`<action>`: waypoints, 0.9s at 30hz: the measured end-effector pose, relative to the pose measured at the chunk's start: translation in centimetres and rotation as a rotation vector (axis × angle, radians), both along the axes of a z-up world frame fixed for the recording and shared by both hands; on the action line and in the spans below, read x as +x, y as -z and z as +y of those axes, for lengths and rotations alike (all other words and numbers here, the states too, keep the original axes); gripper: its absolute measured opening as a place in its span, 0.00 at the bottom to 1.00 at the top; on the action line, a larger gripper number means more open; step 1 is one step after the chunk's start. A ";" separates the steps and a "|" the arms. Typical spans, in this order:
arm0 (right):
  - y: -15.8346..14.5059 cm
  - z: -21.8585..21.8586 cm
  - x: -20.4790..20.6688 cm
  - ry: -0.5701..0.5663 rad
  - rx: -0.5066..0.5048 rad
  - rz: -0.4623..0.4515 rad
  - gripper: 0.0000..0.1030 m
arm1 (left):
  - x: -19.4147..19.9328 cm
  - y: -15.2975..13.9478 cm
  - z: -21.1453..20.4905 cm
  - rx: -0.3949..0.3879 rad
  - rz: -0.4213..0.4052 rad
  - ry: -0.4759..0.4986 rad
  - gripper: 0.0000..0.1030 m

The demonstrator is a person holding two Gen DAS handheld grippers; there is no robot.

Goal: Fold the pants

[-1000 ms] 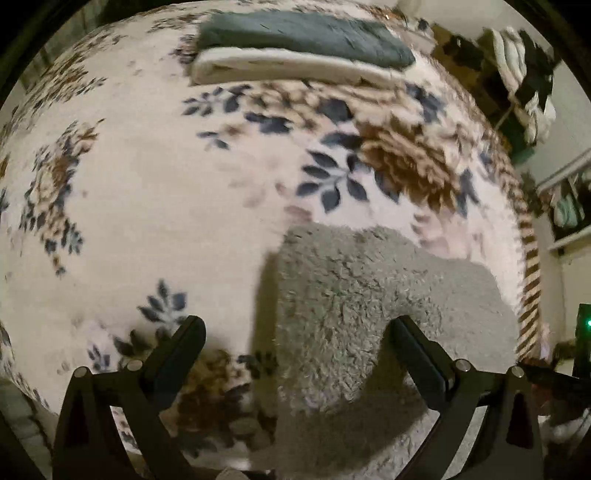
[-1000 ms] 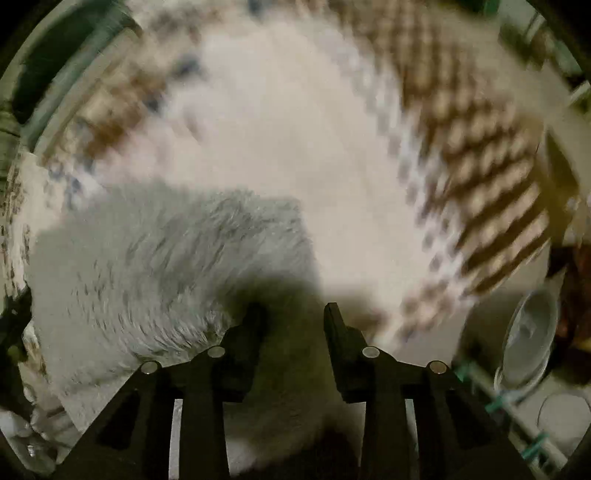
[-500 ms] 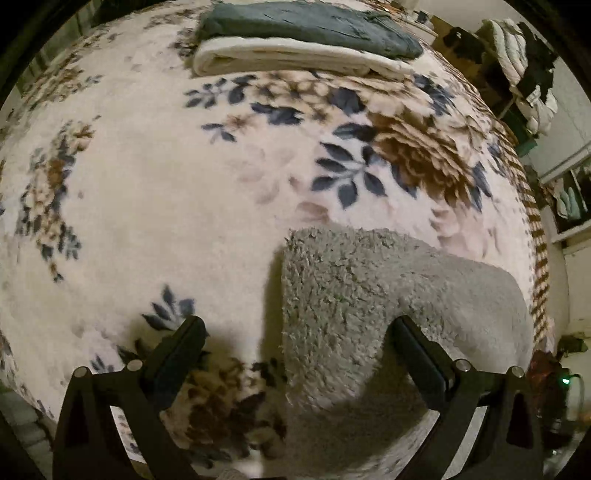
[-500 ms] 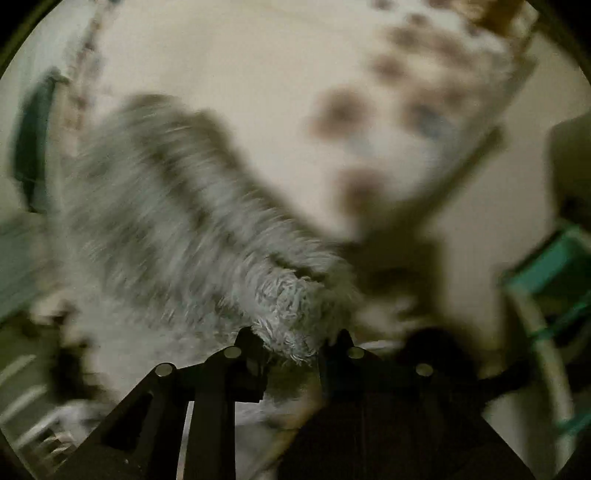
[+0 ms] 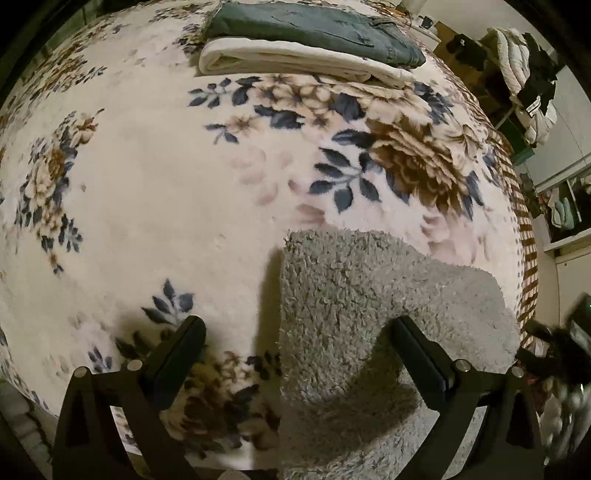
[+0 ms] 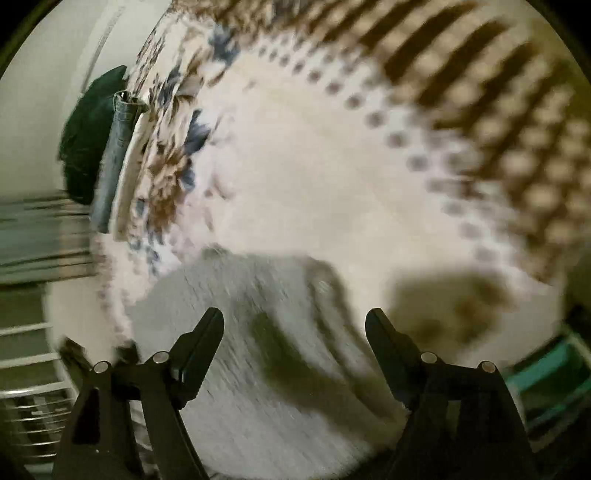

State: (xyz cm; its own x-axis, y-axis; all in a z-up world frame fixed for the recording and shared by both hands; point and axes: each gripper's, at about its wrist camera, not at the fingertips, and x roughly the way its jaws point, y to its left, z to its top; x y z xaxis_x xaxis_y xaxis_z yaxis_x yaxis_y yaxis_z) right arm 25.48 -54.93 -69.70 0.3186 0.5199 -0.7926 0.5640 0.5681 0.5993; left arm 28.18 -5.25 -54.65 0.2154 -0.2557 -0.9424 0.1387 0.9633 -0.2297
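Grey fuzzy pants (image 5: pixel 369 314) lie folded on a floral blanket (image 5: pixel 147 184) that covers the bed. My left gripper (image 5: pixel 299 332) hovers over their left edge, jaws wide apart, touching nothing. In the blurred right wrist view the same grey pants (image 6: pixel 266 350) lie below my right gripper (image 6: pixel 295 325), whose jaws are opening, with no cloth pinched between the pads.
At the far side of the blanket lie folded dark jeans (image 5: pixel 314 26) on a folded cream garment (image 5: pixel 295 62). The blanket's brown checked border (image 5: pixel 528 236) marks the right bed edge. Clothes hang on a rack (image 5: pixel 524 74) beyond.
My right gripper held a fold of the grey pants between nearly shut jaws, then let go and spread wide while swinging sideways. The left gripper stayed where it was, open.
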 end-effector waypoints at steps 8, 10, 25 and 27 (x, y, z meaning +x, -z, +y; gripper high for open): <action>-1.2 1.1 3.9 -0.007 -0.265 -0.047 0.26 | -0.1 0.1 0.3 -0.009 0.013 -0.005 1.00; 0.4 0.6 3.1 -0.019 -0.182 0.029 0.34 | -0.1 -1.2 -0.1 0.012 0.006 -0.001 1.00; 5.2 2.1 -14.6 0.346 0.258 0.210 0.28 | 4.1 2.1 -13.8 0.174 0.087 0.337 1.00; 5.6 1.8 -15.3 0.314 0.119 0.245 0.28 | 4.5 3.5 -12.2 0.152 0.114 0.298 1.00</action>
State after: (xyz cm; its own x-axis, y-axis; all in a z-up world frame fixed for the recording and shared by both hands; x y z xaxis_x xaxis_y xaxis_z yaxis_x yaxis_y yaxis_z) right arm 10.21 -53.13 -75.25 0.2861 0.5200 -0.8048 0.8328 0.2805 0.4773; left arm 32.68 -17.49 -58.11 0.0440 -0.1466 -0.9882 0.4007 0.9087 -0.1170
